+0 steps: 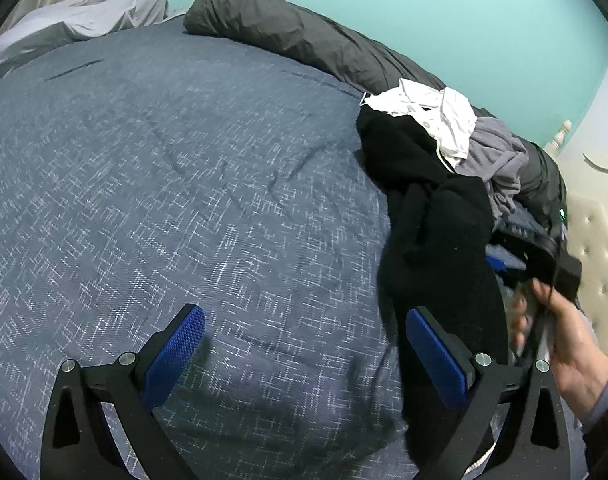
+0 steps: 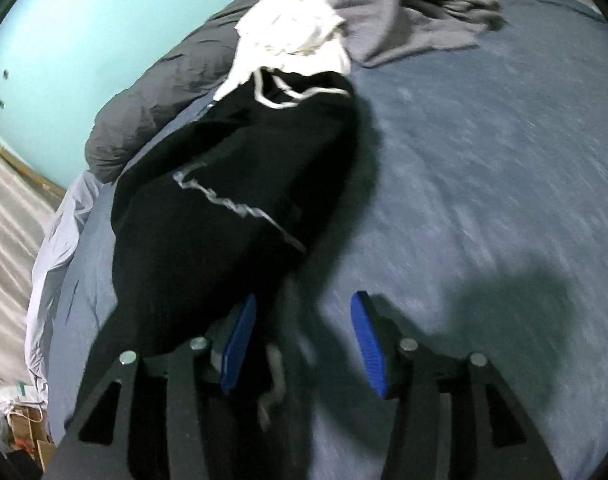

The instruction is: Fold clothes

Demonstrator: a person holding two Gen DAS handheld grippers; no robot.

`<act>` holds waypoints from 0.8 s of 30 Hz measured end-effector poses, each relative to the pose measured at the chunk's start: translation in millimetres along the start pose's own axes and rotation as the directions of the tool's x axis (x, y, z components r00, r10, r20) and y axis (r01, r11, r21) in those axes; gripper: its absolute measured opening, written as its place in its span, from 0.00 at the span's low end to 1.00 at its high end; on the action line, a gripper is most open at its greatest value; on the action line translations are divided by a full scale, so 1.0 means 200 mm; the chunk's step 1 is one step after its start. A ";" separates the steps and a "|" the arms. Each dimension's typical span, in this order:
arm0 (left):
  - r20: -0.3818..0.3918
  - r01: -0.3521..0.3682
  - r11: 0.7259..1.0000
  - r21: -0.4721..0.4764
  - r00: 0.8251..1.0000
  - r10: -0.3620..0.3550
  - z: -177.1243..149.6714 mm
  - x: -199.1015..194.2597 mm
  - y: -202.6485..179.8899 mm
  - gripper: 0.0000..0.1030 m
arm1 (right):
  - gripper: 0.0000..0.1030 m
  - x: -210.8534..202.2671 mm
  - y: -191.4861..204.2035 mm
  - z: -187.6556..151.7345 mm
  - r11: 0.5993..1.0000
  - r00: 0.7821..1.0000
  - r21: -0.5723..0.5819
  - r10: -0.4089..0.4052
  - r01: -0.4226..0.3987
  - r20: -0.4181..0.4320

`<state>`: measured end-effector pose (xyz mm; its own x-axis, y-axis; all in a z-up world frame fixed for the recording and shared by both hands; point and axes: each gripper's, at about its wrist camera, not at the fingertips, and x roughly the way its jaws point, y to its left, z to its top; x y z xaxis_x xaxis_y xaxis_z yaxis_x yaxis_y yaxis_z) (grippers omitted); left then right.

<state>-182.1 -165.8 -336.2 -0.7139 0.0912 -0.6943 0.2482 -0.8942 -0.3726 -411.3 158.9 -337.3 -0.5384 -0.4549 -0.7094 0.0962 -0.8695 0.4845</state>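
while the left gripper (image 1: 304, 354) stands wide open over the blue bedspread (image 1: 164, 184) with nothing between its blue pads, the right gripper (image 2: 304, 338) is about half open, a fold of the black garment (image 2: 232, 184) lying against its left pad and a grey drawstring (image 2: 274, 384) dangling between the fingers; neither pad presses the cloth. the black garment stretches from there back to a heap of a white shirt (image 2: 288, 20) and a grey top (image 2: 403, 8). behind the heap a dark grey duvet (image 1: 288, 32) runs along the teal wall (image 1: 423, 4). a hand (image 1: 559, 344) shows at the left view's right edge
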 end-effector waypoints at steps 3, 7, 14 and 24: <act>0.000 -0.001 1.000 -0.009 1.000 0.001 0.00 0.00 0.02 1.00 | 0.49 0.03 0.11 0.06 0.997 0.999 -0.065 0.038 -0.035 0.037; -0.002 0.000 1.000 -0.011 1.000 0.000 0.00 0.00 0.03 1.00 | 0.49 0.01 0.35 0.08 0.968 0.989 -0.221 0.137 -0.121 0.060; -0.009 0.007 1.000 -0.005 1.000 -0.007 -0.01 0.00 0.00 1.00 | 0.49 0.04 0.35 0.10 0.975 0.992 -0.185 0.128 -0.121 0.024; -0.003 0.000 1.000 -0.015 1.000 0.000 0.00 0.00 0.02 1.00 | 0.55 0.09 0.20 0.17 0.992 0.990 -0.027 0.128 -0.126 0.066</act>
<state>-181.5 -169.5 -338.0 -0.7123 0.0927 -0.6958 0.2579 -0.8874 -0.3822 -446.0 122.6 -313.0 -0.5755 -0.5486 -0.6065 0.1858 -0.8099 0.5563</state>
